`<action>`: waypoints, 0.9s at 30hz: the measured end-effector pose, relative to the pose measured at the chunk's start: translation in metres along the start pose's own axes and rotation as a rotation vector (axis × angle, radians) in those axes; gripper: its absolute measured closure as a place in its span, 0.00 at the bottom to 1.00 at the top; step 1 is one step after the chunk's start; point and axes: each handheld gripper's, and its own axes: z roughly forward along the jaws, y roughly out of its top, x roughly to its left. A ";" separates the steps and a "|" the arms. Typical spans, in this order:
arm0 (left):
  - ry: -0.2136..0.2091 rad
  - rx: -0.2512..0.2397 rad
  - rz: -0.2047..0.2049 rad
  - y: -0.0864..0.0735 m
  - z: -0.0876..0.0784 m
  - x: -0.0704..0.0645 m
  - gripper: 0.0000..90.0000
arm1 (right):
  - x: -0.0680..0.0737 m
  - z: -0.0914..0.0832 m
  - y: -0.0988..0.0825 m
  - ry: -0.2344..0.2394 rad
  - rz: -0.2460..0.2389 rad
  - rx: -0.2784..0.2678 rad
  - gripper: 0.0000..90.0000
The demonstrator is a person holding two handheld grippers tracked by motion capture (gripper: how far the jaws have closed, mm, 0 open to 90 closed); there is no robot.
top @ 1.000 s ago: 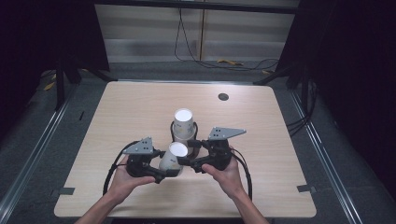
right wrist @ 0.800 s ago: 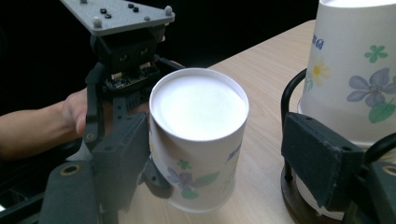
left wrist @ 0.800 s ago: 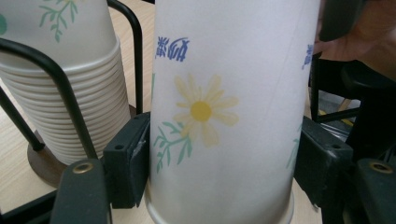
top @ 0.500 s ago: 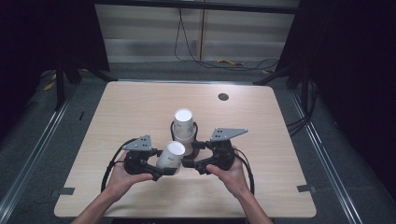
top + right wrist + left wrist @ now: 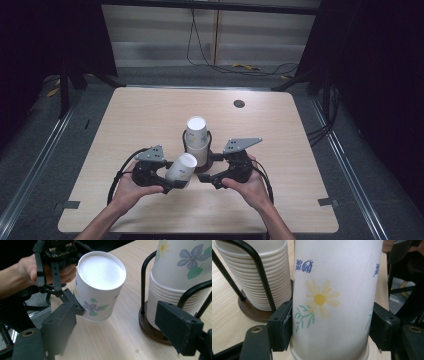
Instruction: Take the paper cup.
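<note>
A white paper cup (image 5: 181,167) printed with flowers is held upside down and tilted, just above the table. My left gripper (image 5: 332,327) is shut on the cup (image 5: 332,297), one pad pressing each side of its wall. In the right gripper view the cup's (image 5: 100,287) closed base faces the camera, with the left gripper's fingers (image 5: 75,306) around it. My right gripper (image 5: 125,322) is open; its jaws have just been opening and neither pad touches anything. In the high view it (image 5: 207,177) sits just right of the cup.
A stack of nested paper cups (image 5: 197,139) stands in a black wire holder on a round wooden base (image 5: 150,330), right behind both grippers. The wooden table (image 5: 125,115) has a dark round grommet hole (image 5: 239,104) at the far right.
Both hands and the cup keep their places. The cup's tilt shifts only slightly.
</note>
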 end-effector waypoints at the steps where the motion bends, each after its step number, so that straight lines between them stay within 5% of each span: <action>1: -0.004 -0.004 -0.002 0.001 0.000 0.000 0.33 | 0.000 0.000 0.000 0.005 0.001 0.007 0.19; 27: 0.033 0.150 0.055 0.001 0.009 -0.003 0.34 | 0.003 0.012 -0.002 0.002 -0.071 0.165 0.24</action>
